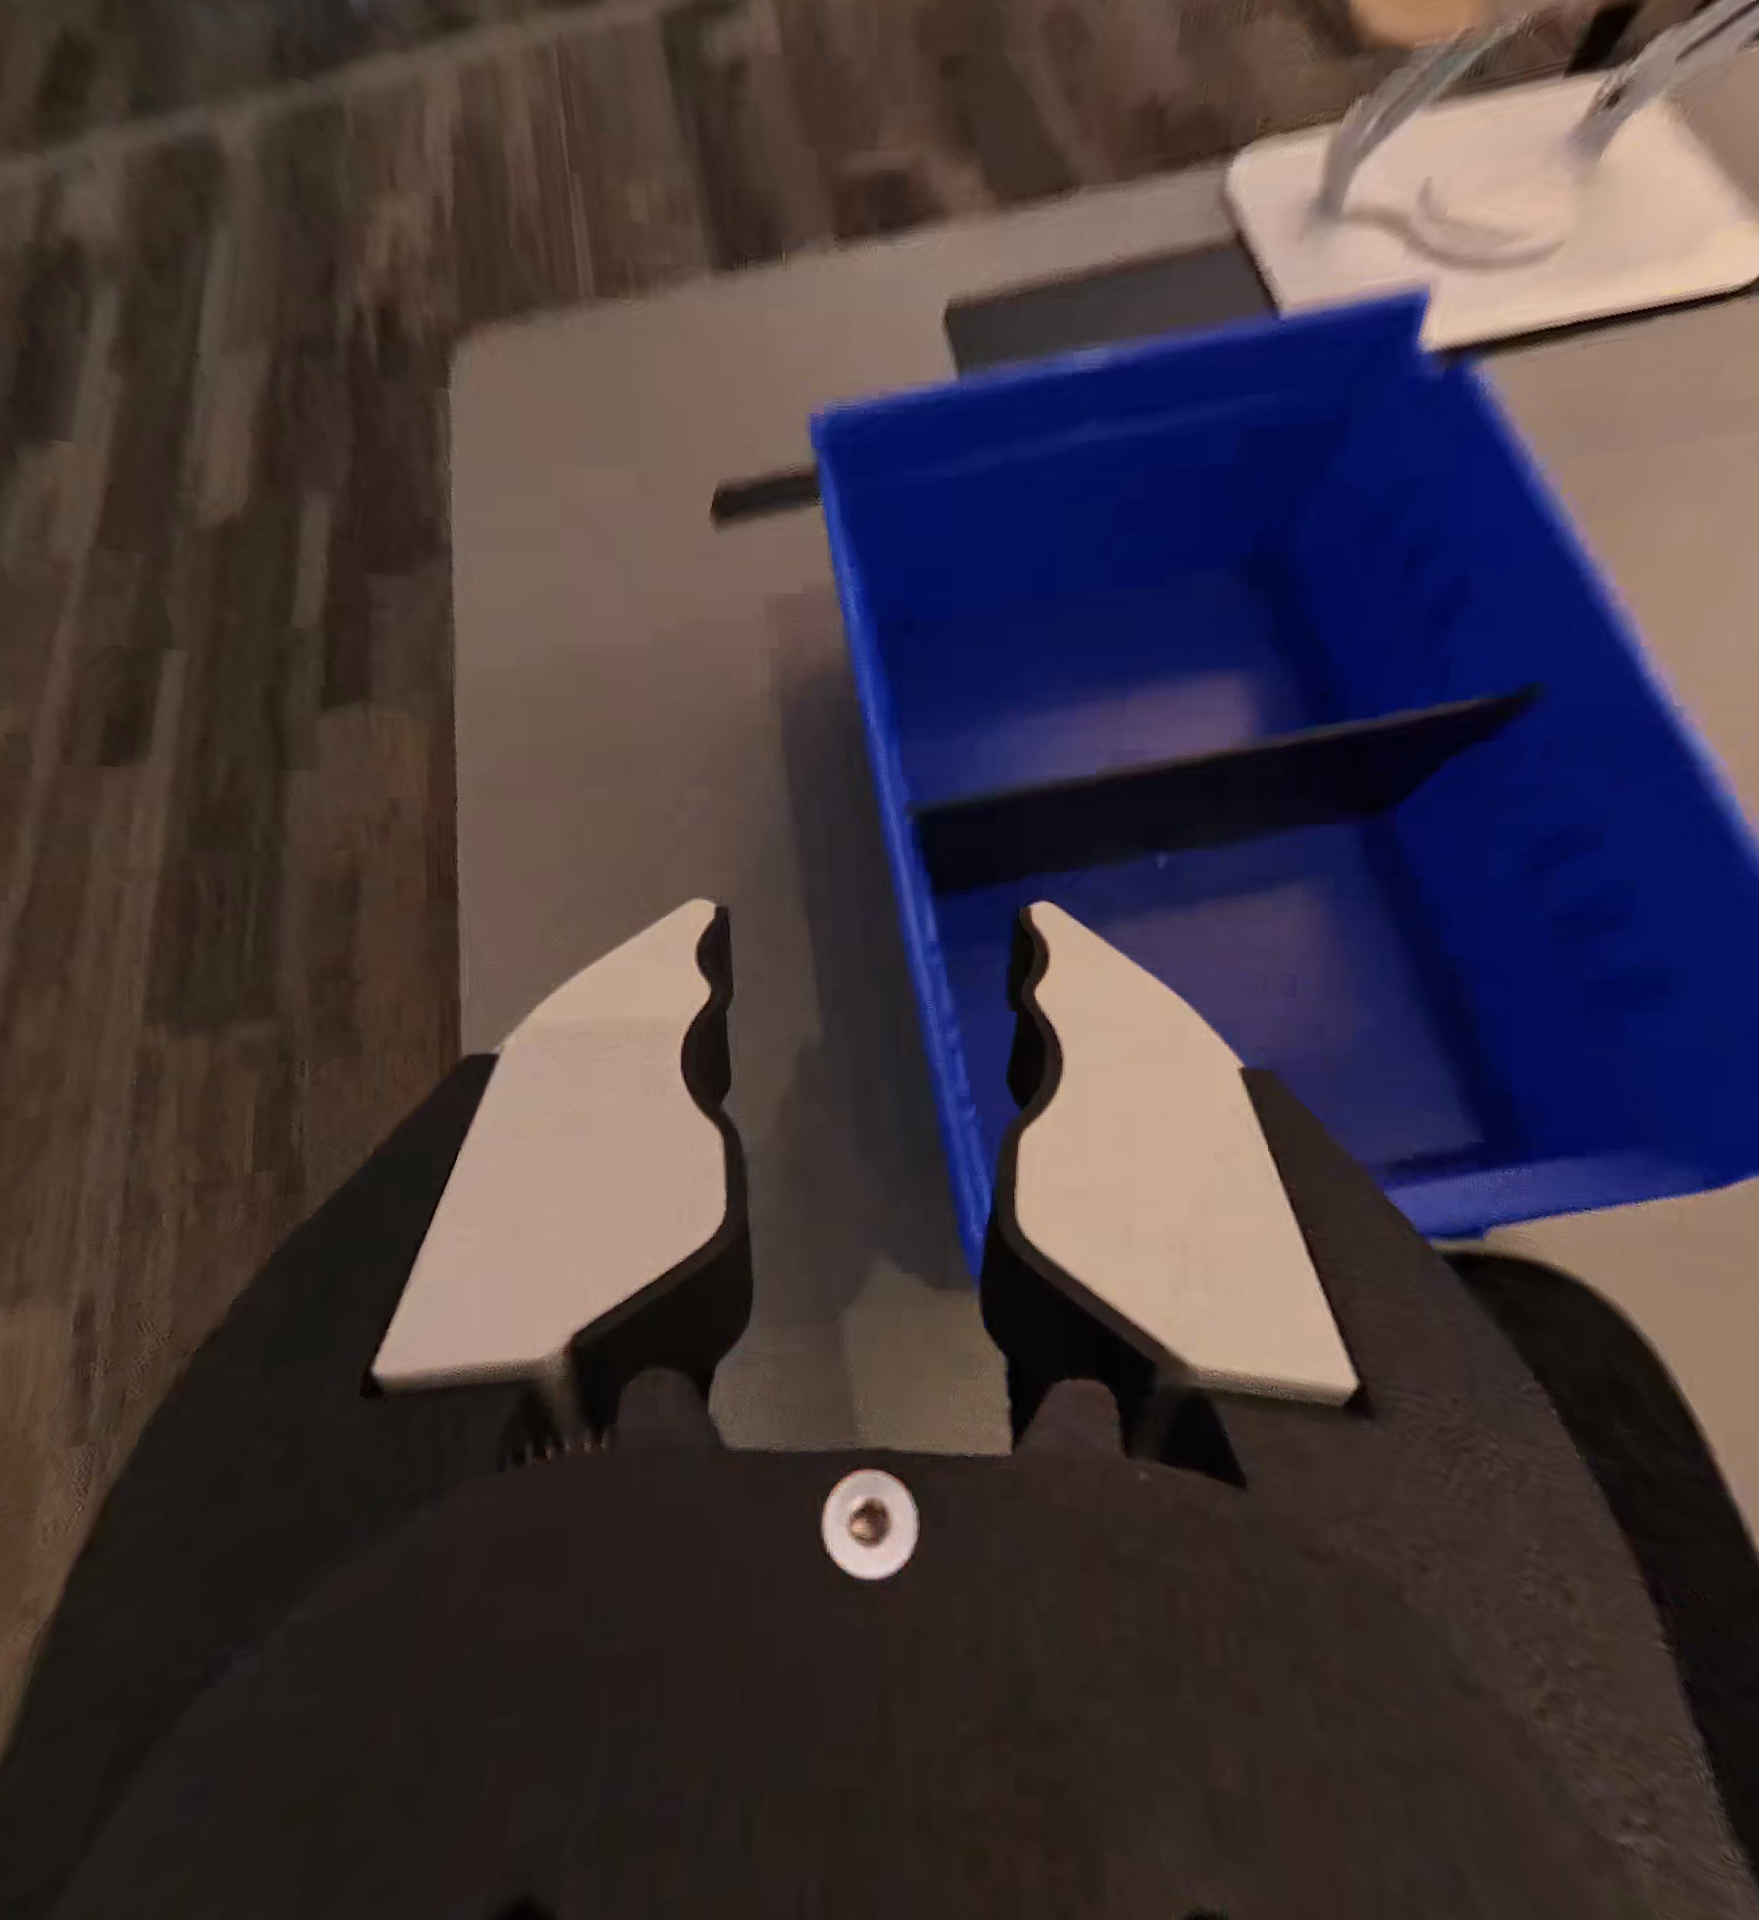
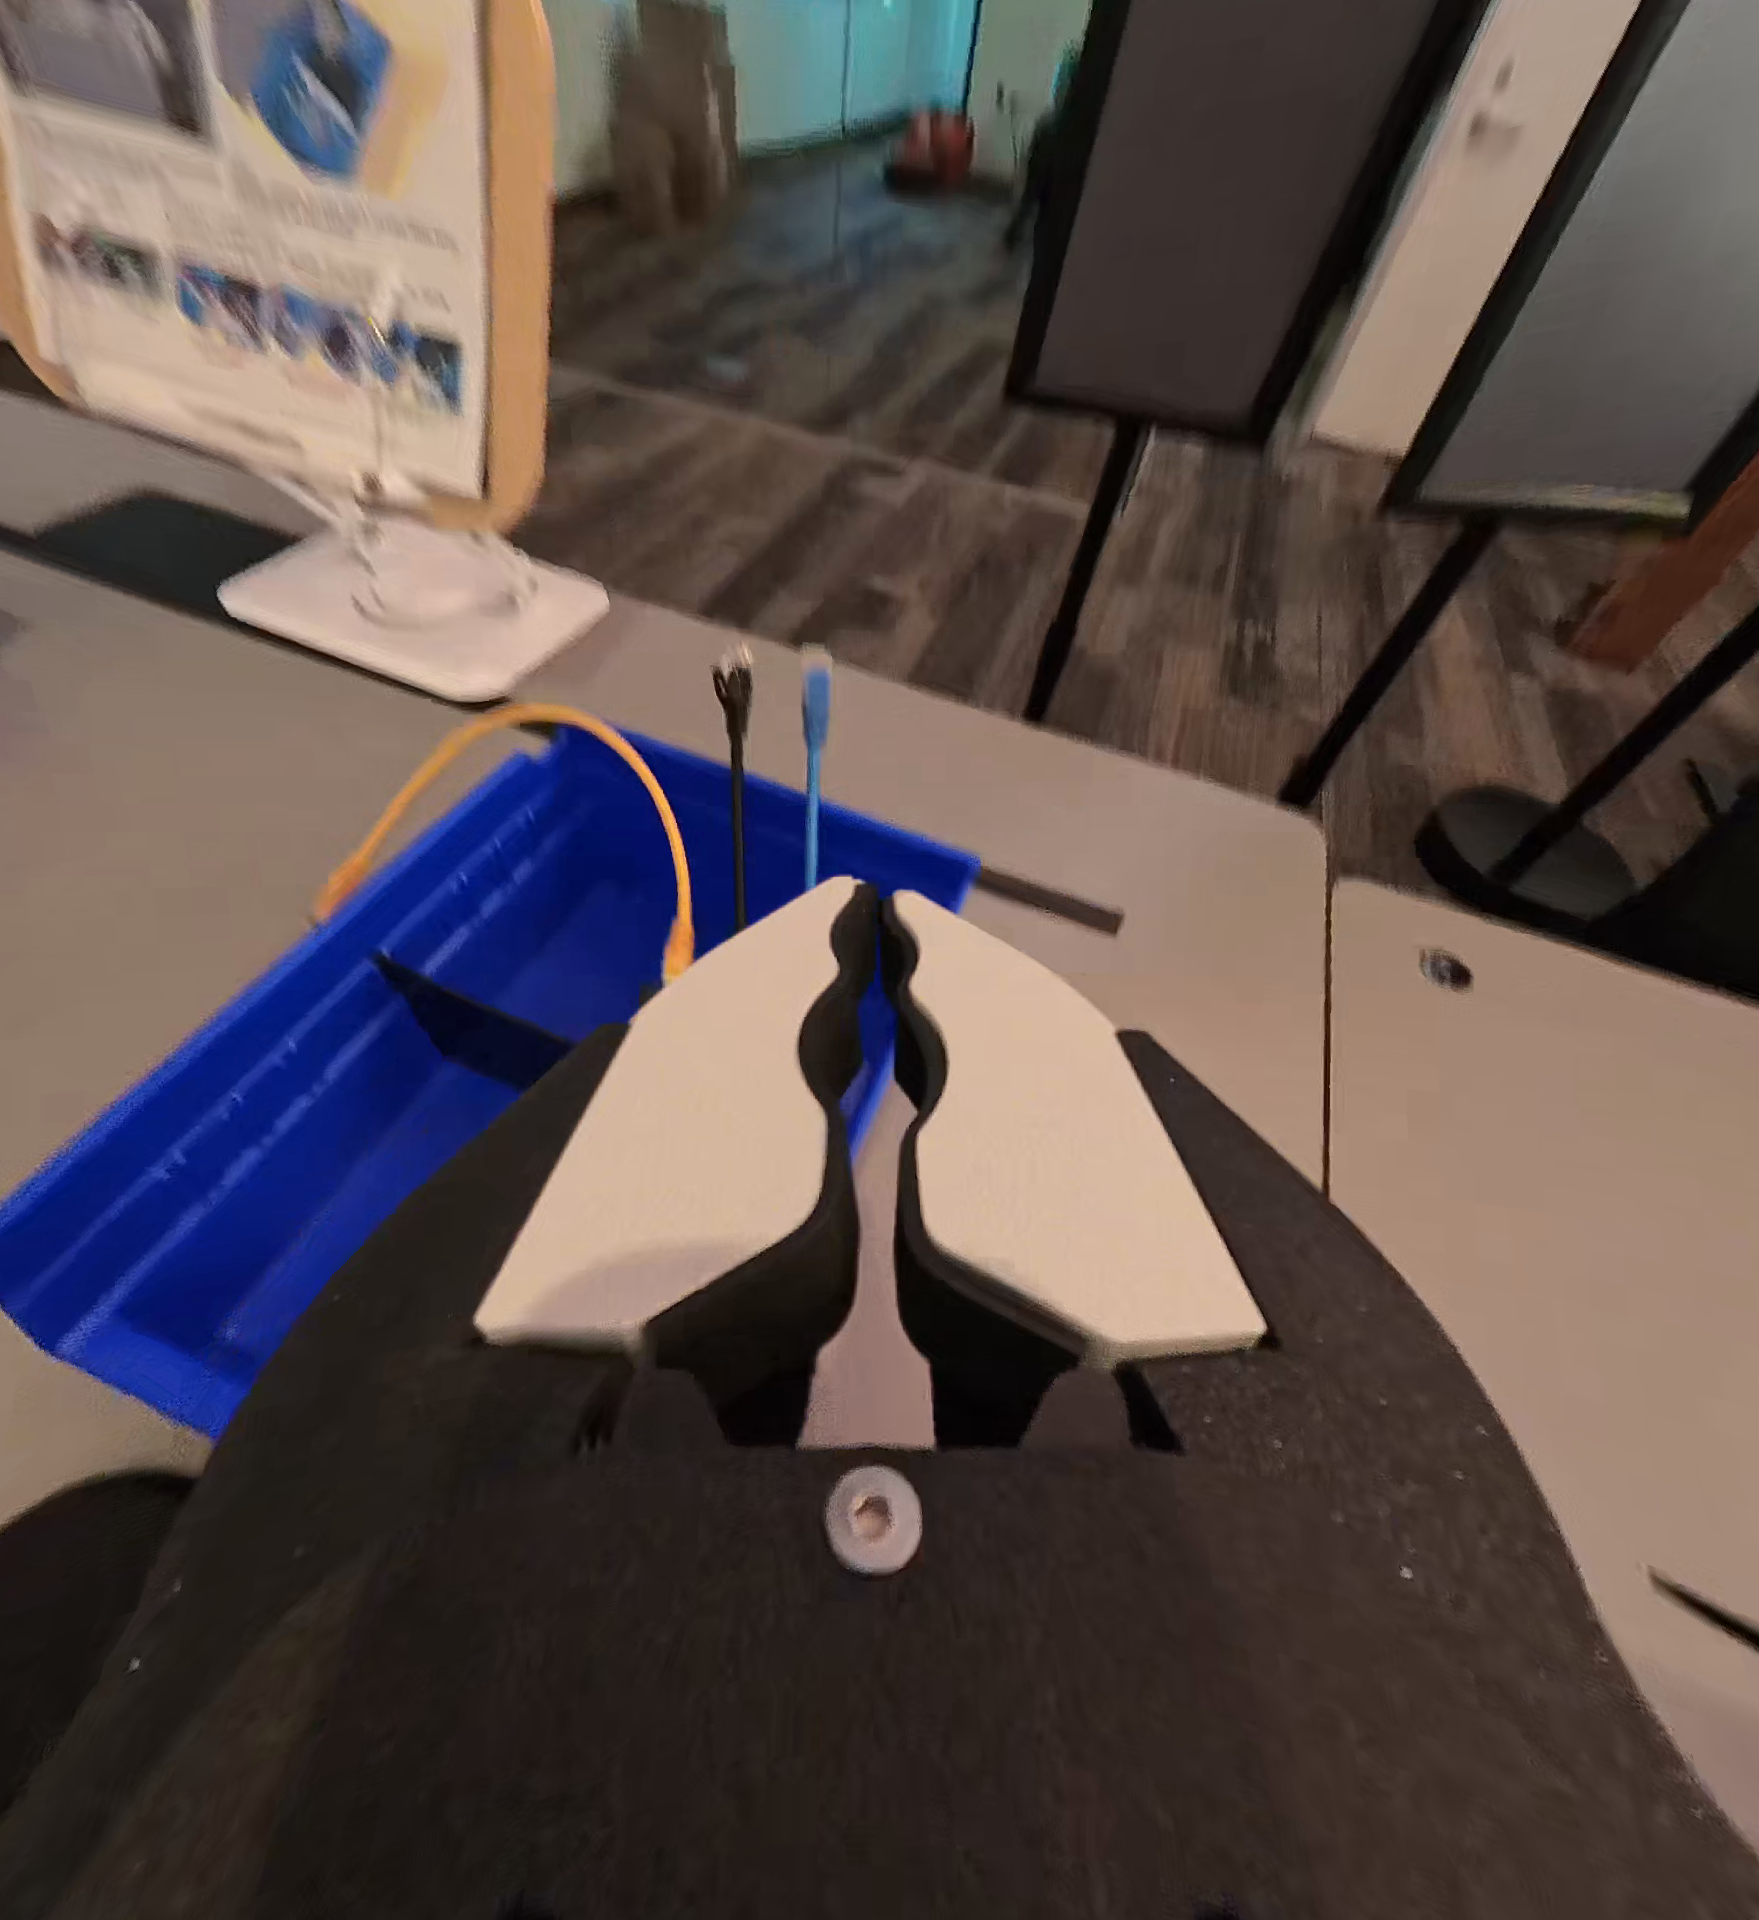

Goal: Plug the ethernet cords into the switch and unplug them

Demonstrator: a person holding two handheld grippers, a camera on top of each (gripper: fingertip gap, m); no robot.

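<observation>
My right gripper is shut over the far end of a blue bin. A black cord and a light blue cord rise straight up from behind its fingertips, plugs on top. An orange cord arches over the bin from the same spot, its far plug hanging at the bin's left rim. The grip point itself is hidden. My left gripper is open and empty, straddling the near left wall of a blue bin. No switch is in view.
Both bins have a black divider across the middle and sit on grey tables. A white stand base holding a sign stands behind them. Table seam runs on the right. Wood floor and black poles lie beyond the edge. About 85 centimetres separates my left fingertips from my right.
</observation>
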